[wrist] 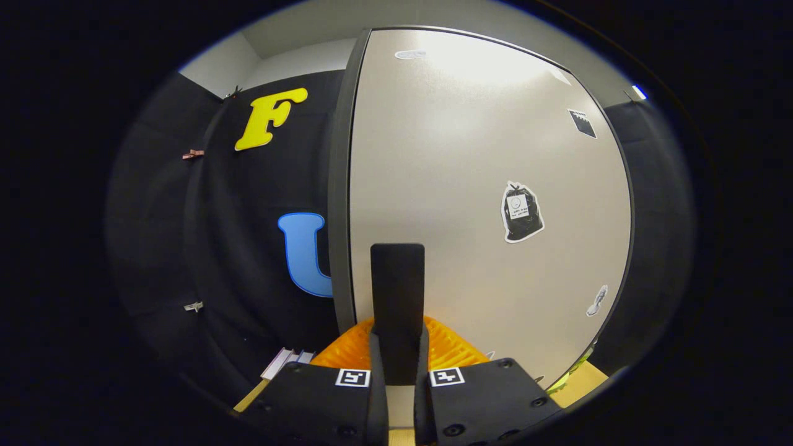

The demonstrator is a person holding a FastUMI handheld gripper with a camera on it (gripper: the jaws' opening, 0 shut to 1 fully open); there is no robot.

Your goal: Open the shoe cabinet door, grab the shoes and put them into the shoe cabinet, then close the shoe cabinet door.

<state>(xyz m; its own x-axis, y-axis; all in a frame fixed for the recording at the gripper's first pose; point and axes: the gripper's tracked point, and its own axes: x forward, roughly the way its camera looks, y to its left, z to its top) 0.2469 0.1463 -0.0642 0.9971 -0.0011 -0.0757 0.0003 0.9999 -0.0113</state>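
Gripper view faces the pale shoe cabinet door (471, 186), which stands close ahead with stickers (522, 212) stuck on it. The gripper (398, 347) has its fingers pressed onto a flat dark handle (397, 291) between them. A ribbed orange object (449, 347) sits just behind the fingers, a wooden surface (585, 381) below.

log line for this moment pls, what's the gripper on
stage: at cabinet door | gripper: shut on door handle | shoe cabinet door: fills view ahead, stickers on it | shoes: none held
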